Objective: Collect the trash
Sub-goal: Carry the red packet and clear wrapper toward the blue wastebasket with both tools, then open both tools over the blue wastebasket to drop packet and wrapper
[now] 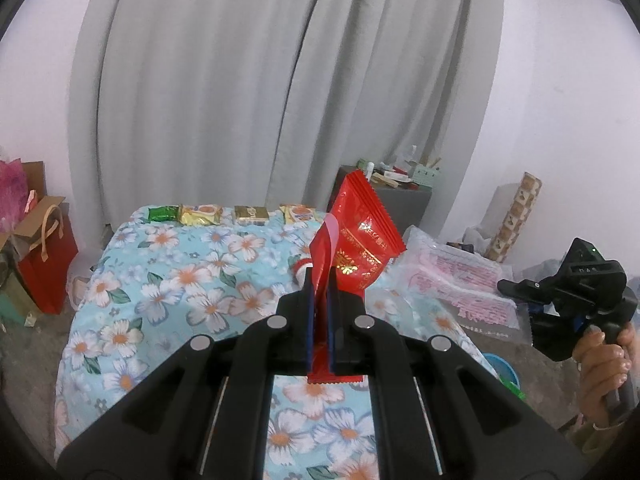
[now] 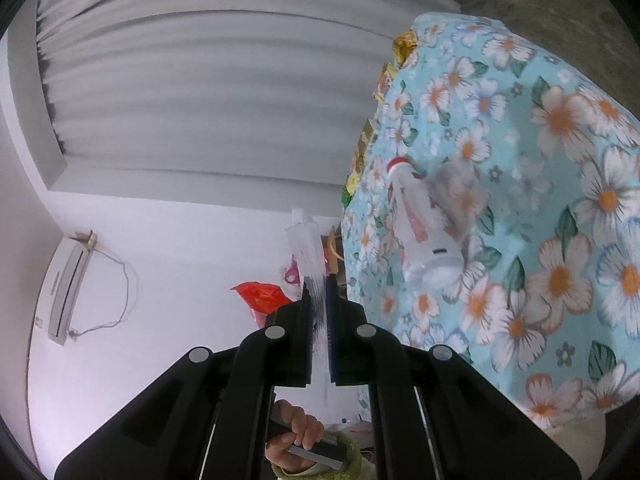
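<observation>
The left tool [image 1: 320, 292] is pressed together on a red snack wrapper [image 1: 360, 236], which stands up between the blue pads and carries gold print on its broad face; its lower edge pokes out behind the pads toward the camera. Below it spreads the counter [image 1: 168, 292], draped in a light blue cloth printed with white and orange flowers. Along the counter's far edge sits a row of small packets: a green one [image 1: 162, 213] at the left, then a yellow one [image 1: 201, 214], a gold one [image 1: 251, 214] and another yellow one [image 1: 299, 213]. Grey curtains [image 1: 240, 80] hang behind. A red paper bag [image 1: 48, 264] with tan handles stands on the floor to the left. At the right edge of the left wrist view a hand [image 1: 604, 364] grips the handle of the right tool's black body. In the right wrist view, which is rolled onto its side, the right tool [image 2: 319, 292] pinches a thin clear plastic film [image 2: 310, 256] that sticks out past the fingertips. Just beside it on the floral cloth lies a white plastic bottle [image 2: 424, 220] with a red cap and a pink label, resting on its side. A hand [image 2: 300, 436] in a fuzzy green cuff shows below the tool, holding a grey handle. A white air conditioner [image 2: 66, 288] hangs on the wall.
</observation>
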`<action>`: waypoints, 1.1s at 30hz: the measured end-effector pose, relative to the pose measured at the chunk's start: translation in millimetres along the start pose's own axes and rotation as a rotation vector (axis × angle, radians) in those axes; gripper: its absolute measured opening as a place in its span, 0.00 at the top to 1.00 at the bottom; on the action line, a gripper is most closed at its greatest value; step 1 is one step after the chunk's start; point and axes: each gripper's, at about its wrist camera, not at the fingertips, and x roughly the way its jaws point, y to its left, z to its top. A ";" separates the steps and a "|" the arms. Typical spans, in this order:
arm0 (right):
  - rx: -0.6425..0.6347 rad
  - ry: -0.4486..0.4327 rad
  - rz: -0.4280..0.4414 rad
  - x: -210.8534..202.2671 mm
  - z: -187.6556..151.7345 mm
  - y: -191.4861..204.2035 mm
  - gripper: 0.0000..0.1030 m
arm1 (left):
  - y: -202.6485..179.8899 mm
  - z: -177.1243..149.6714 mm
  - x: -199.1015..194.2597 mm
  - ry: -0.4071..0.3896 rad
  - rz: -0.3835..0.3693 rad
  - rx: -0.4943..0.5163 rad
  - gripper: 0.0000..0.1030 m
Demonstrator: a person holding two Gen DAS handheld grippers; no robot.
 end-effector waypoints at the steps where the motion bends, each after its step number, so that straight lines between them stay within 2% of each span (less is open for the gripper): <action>1: 0.003 -0.003 0.002 -2.1 -1.5 -1.7 0.94 | -2.9 -1.8 -0.5 0.003 -0.003 0.006 0.97; 9: 0.006 -0.060 0.026 -31.5 -5.8 -13.6 0.94 | -31.3 -4.9 1.9 0.022 -0.052 0.047 0.97; 16: 0.036 -0.202 0.043 -100.5 -9.8 -37.3 0.94 | -72.2 2.8 21.9 0.056 -0.144 0.103 0.97; 23: 0.045 -0.502 -0.058 -225.4 -35.8 -54.6 0.94 | -144.3 8.9 55.9 0.126 -0.331 0.169 0.97; 28: 0.103 -0.717 -0.164 -303.9 -65.1 -82.9 0.94 | -211.1 -2.5 87.5 0.217 -0.442 0.257 0.97; 33: 0.202 -0.825 -0.233 -342.3 -75.1 -122.6 0.94 | -281.4 -29.1 126.2 0.338 -0.520 0.331 0.97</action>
